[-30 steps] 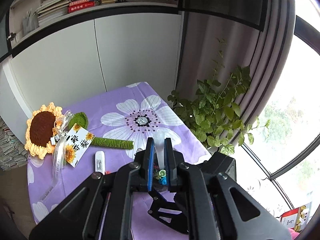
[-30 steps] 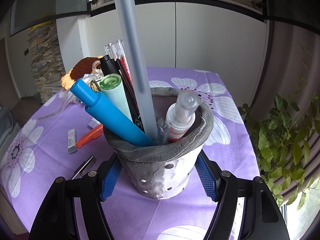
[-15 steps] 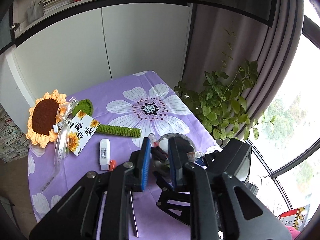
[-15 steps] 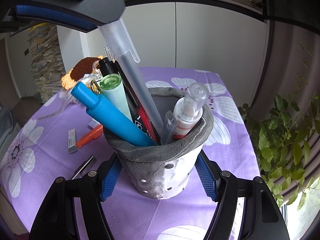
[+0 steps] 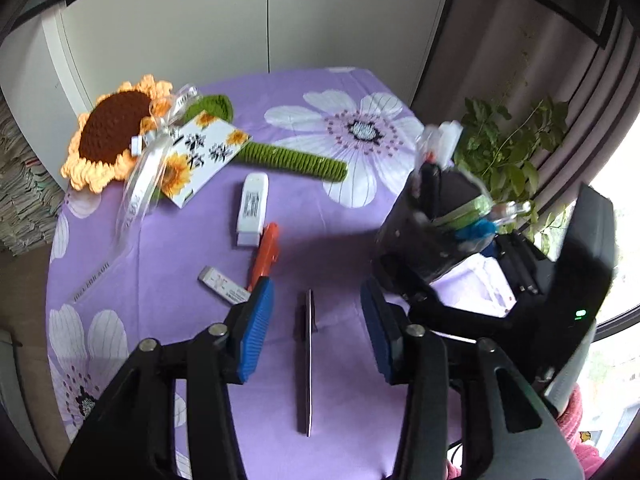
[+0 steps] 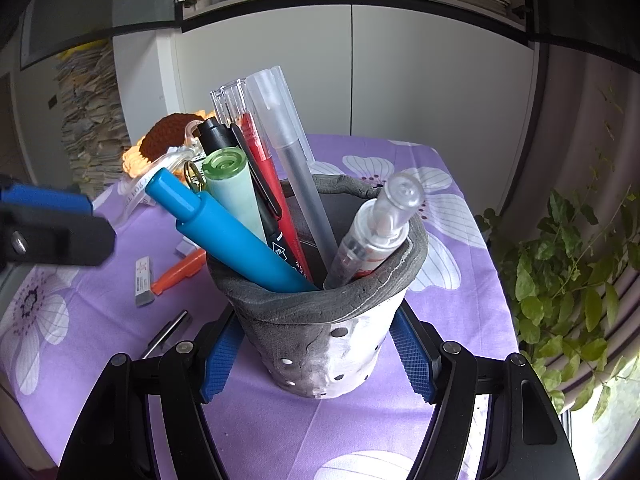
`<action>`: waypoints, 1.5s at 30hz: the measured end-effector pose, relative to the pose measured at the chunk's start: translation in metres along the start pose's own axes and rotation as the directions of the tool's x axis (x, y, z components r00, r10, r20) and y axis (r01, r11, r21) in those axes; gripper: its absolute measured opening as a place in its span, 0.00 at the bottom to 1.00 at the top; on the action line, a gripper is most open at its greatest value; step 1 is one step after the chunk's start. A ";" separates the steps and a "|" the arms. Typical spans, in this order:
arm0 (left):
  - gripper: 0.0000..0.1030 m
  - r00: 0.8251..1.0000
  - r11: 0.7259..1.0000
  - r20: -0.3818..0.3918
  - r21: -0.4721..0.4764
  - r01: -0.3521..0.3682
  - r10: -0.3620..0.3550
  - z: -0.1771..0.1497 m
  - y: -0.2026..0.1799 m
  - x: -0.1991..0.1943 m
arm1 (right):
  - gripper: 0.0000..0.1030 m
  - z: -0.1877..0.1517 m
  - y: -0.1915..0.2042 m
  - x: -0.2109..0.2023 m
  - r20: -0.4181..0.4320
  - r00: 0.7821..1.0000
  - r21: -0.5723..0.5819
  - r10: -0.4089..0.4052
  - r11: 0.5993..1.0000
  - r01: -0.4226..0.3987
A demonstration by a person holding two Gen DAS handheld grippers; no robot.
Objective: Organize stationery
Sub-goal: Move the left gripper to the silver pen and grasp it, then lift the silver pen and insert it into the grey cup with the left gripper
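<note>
While the left gripper (image 5: pixel 316 332) is hanging over the purple flowered tablecloth (image 5: pixel 340 92), its jaws are opening and they're empty, with a dark slim pen (image 5: pixel 308 360) lying on the cloth right below the gap, not touched by either pad. Just past its left finger, a small grey eraser (image 5: pixel 220 285) and an orange marker (image 5: pixel 265 254) are lying close together, and a white USB-stick-looking thing (image 5: pixel 251 208) is sitting just beyond the marker. Further back, a crocheted sunflower (image 5: pixel 114 132) with a green stem and a printed gift tag (image 5: pixel 202 156) is taking up the far left of the table. The right gripper (image 6: pixel 318 354) is clamping its blue pads (image 6: pixel 412 360) on both sides of the grey pen holder (image 6: pixel 320 344), which is standing upright on the cloth. Inside the holder, a blue marker (image 6: pixel 224 228), a pale green marker (image 6: pixel 234 196), a black pen (image 6: pixel 218 138), a red pen (image 6: pixel 264 172), a frosted grey gel pen (image 6: pixel 296 168) and a clear-capped pen (image 6: pixel 376 228) are all leaning against the rim, caps up. A leafy potted plant (image 6: pixel 568 264) is sitting past the right edge of the table by the curtains, and stacks of paper (image 6: pixel 90 120) are piling up against the wall on the left.
</note>
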State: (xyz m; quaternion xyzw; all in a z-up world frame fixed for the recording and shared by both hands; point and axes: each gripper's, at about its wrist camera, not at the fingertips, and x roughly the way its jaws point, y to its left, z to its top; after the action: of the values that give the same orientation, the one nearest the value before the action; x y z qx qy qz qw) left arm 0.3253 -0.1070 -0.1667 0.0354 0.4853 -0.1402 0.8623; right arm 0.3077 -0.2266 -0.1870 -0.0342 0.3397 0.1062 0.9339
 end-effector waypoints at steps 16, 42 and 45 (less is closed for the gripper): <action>0.22 0.987 0.998 -0.147 -0.012 -0.061 0.059 -0.012 0.010 0.068 | 0.70 0.000 -0.001 0.000 0.000 1.000 0.003 0.003 1.000 -0.003; 0.07 0.983 0.998 0.177 -0.016 0.052 -0.049 0.001 0.008 -0.061 | 0.70 0.000 -0.001 0.000 0.000 1.000 0.003 0.003 1.000 -0.003; 0.07 0.974 0.998 0.218 0.002 0.066 -0.065 0.012 0.003 -0.079 | 0.70 0.000 -0.001 0.000 -0.001 1.000 0.001 0.000 1.000 0.000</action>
State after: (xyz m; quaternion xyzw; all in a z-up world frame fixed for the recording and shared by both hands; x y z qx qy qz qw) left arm 0.2974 -0.0906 -0.0938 0.0014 0.3890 -0.1702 0.9054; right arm 0.3079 -0.2278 -0.1872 -0.0337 0.3401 0.1060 0.9338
